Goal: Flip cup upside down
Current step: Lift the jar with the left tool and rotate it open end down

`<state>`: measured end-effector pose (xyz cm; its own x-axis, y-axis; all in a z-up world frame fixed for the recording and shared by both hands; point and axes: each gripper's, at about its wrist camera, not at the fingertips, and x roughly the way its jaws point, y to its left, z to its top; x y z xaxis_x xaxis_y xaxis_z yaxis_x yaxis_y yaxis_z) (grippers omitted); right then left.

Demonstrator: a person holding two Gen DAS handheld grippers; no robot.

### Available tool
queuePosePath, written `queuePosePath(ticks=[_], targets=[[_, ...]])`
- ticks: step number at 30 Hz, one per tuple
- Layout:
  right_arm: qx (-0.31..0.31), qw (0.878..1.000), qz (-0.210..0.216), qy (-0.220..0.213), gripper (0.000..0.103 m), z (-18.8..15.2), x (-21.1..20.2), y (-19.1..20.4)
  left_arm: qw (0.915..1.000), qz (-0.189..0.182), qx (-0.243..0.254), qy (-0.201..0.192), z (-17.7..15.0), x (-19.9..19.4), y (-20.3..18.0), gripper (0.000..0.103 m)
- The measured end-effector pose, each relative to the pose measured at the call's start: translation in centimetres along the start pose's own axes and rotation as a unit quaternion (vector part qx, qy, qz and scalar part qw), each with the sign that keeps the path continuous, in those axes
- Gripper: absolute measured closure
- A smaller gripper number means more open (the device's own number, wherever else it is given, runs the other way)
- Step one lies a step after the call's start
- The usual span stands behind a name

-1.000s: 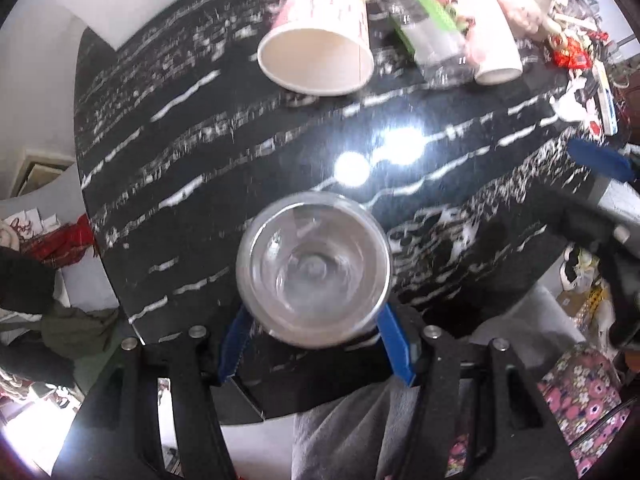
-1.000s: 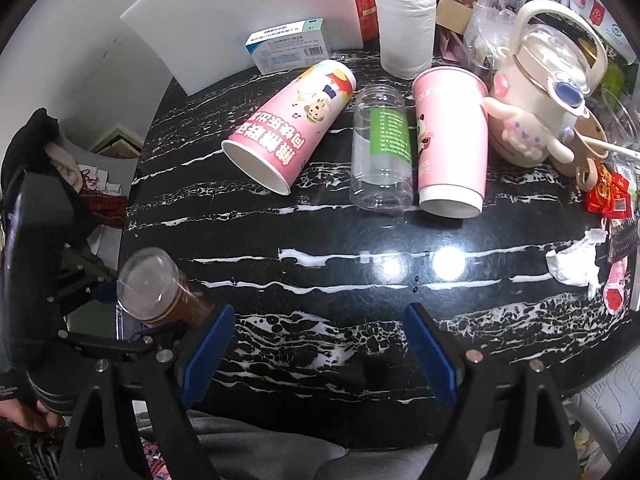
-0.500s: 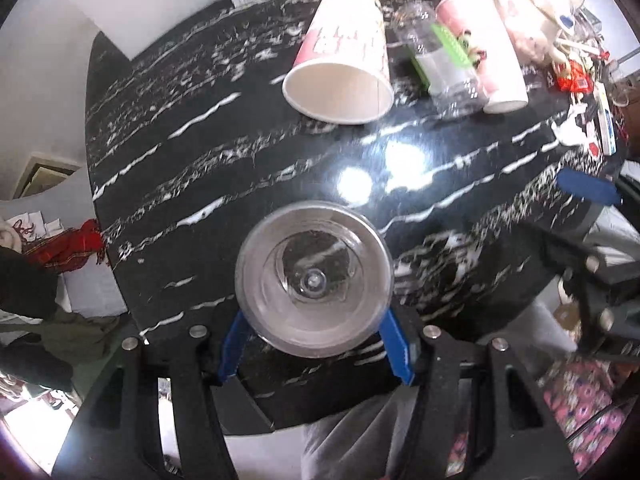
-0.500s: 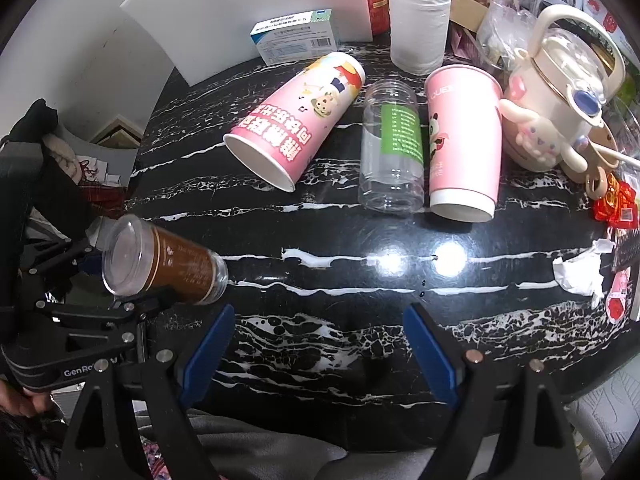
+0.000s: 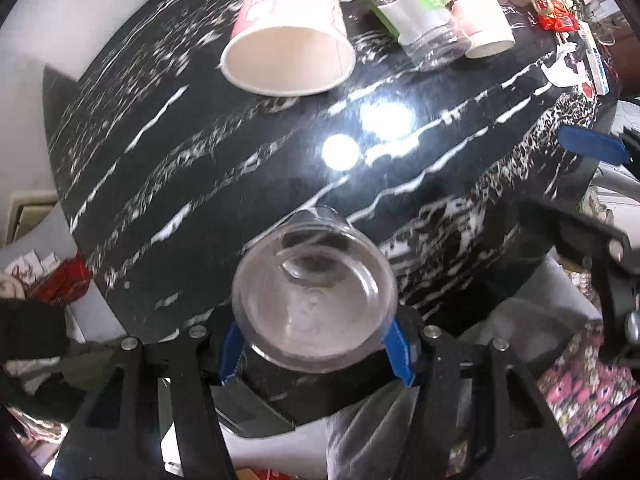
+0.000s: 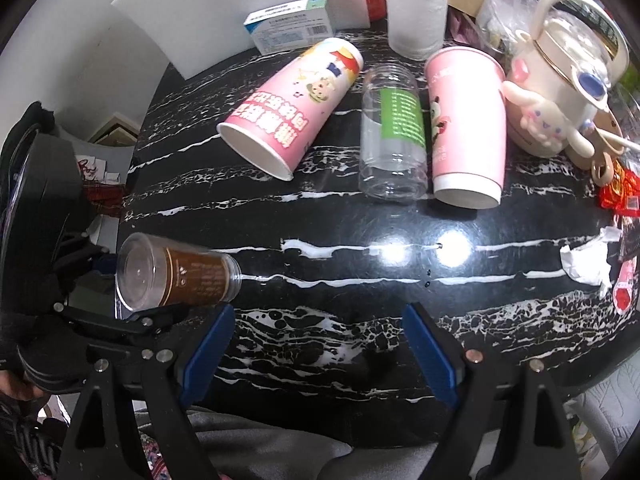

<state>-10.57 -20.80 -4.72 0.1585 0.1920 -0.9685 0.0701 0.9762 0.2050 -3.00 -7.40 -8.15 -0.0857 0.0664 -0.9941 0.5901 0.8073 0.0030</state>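
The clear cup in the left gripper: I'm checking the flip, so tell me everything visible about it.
The cup is clear plastic with a brown printed sleeve and looks empty. It lies roughly on its side above the near edge of the table, base towards the right wrist camera. The left gripper clamps it between blue fingers.

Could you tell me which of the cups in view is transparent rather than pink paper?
The clear plastic cup with the brown label, held in the left hand-held gripper; the other two cups are opaque pink paper, lying on the table.
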Motion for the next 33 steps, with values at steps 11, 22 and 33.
queuePosePath(ticks=[11,22,33], targets=[[0.027,1.0,-0.004,0.005,0.017,0.3,0.4,-1.3,0.9956,-0.012,0.001,-0.093,2.6,-2.8,-0.5,0.046],[0.009,1.0,0.004,0.003,0.017,0.2,0.6,-0.6,0.9749,-0.026,-0.096,-0.199,-1.8,-2.2,1.6,0.046],[-0.025,0.999,0.007,0.02,0.017,-2.4,1.7,0.4,0.9595,-0.072,-0.183,-0.202,-9.1,2.3,1.8,0.046]])
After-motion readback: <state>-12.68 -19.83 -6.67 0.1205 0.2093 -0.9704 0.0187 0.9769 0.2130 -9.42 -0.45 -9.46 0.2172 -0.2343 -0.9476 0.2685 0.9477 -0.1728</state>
